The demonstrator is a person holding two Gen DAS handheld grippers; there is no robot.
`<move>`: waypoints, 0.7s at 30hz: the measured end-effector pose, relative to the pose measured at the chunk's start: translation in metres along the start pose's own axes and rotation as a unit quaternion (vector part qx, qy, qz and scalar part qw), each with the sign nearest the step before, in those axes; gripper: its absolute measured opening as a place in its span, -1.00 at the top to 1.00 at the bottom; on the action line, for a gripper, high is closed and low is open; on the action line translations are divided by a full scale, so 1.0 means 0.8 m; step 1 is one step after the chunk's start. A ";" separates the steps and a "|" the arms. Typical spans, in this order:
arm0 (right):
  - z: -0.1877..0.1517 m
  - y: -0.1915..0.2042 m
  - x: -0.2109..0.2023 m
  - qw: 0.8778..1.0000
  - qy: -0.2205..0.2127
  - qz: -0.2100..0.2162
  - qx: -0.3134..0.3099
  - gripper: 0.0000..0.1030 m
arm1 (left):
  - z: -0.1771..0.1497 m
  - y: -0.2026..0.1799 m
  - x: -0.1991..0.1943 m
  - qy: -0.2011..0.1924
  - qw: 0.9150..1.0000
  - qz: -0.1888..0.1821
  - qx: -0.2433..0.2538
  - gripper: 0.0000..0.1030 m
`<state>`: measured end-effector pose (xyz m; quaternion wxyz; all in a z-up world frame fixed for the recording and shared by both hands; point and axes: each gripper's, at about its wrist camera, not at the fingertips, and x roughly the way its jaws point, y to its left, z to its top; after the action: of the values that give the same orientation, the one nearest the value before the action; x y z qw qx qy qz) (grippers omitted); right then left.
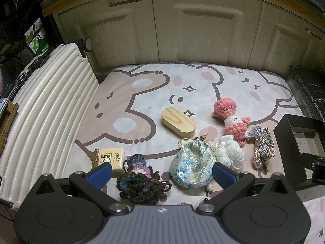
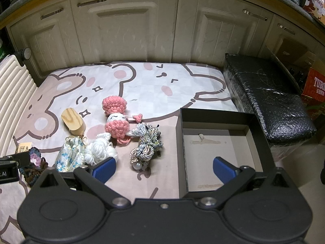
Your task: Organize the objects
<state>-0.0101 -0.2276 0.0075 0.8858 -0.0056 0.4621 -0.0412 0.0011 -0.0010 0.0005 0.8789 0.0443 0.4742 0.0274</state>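
Both grippers hang over the bear-print sheet [image 1: 142,93] with their jaws spread wide and nothing between the pads.

The left gripper [image 1: 162,172] sits low over a dark crocheted piece [image 1: 140,183] and a blue-flowered pouch [image 1: 193,164]; its right pad looks to be just at the pouch's edge, though I can't tell if it touches. A tissue pack [image 1: 110,158] lies just beside its left pad.

The right gripper [image 2: 164,169] hovers near the open black box [image 2: 219,120], its right pad over the box's bare floor.

Further out lie a wooden block [image 1: 178,125], a pink crocheted doll [image 2: 116,120], a ball of white yarn [image 2: 101,151] touching the pouch, and a tasselled cord bundle [image 2: 146,144] between doll and box.
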 end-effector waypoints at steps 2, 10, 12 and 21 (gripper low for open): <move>0.000 0.000 0.000 1.000 0.000 0.000 -0.001 -1.00 | 0.000 0.000 0.000 0.000 1.000 0.000 0.000 -1.00; -0.002 -0.001 0.001 1.000 0.001 0.000 0.000 -1.00 | 0.000 0.000 0.000 0.000 1.000 -0.001 0.000 -1.00; -0.003 -0.001 0.002 1.000 0.001 0.000 0.000 -1.00 | 0.000 0.000 0.000 0.000 1.000 -0.001 0.000 -1.00; -0.003 0.000 0.002 1.000 0.001 -0.001 0.000 -1.00 | -0.003 -0.002 -0.002 0.001 1.000 -0.001 -0.001 -1.00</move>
<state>-0.0111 -0.2275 0.0050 0.8851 -0.0061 0.4634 -0.0417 -0.0014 -0.0023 0.0002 0.8787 0.0432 0.4747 0.0266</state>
